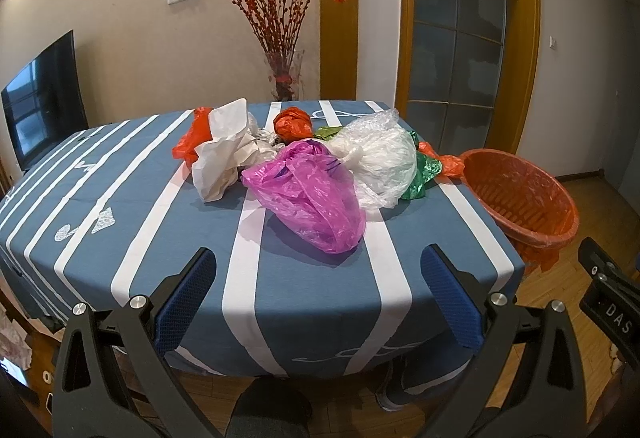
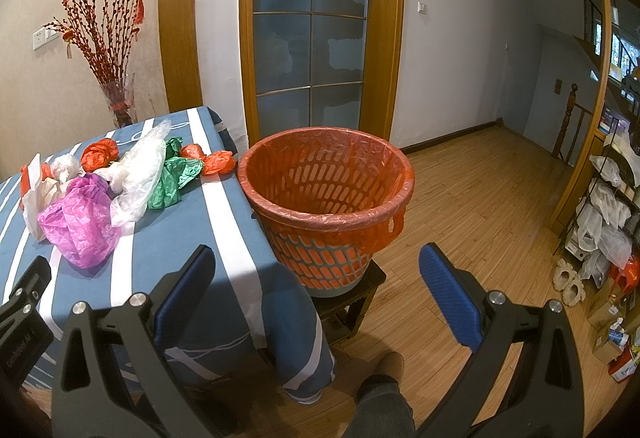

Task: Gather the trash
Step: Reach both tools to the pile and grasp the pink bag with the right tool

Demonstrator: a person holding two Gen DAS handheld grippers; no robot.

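Over the near edge of the table (image 1: pixel 132 238), the left gripper (image 1: pixel 318 262) hangs with its blue pads spread wide, holding nothing and touching nothing. The right gripper (image 2: pixel 316 262) is spread just as wide and equally empty, held beside the table's corner and aimed at the bin (image 2: pixel 326 197).

The bin, lined with an orange bag, stands on a small dark stool (image 2: pixel 352 302) just beside the table — only part of the stool shows beneath it. From the left wrist view the bin's far side is cut off by the table edge.

The trash lies heaped mid-table: one pink bag (image 1: pixel 308 193) nearest, one clear bag (image 1: pixel 380 161) behind it, one white paper wad (image 1: pixel 224 153), one green bag (image 2: pixel 172 177). Orange bags (image 2: pixel 100 153) number perhaps four, though the pile hides their edges, so the count is unsure. A small pale wad behind the paper is hard to make out.
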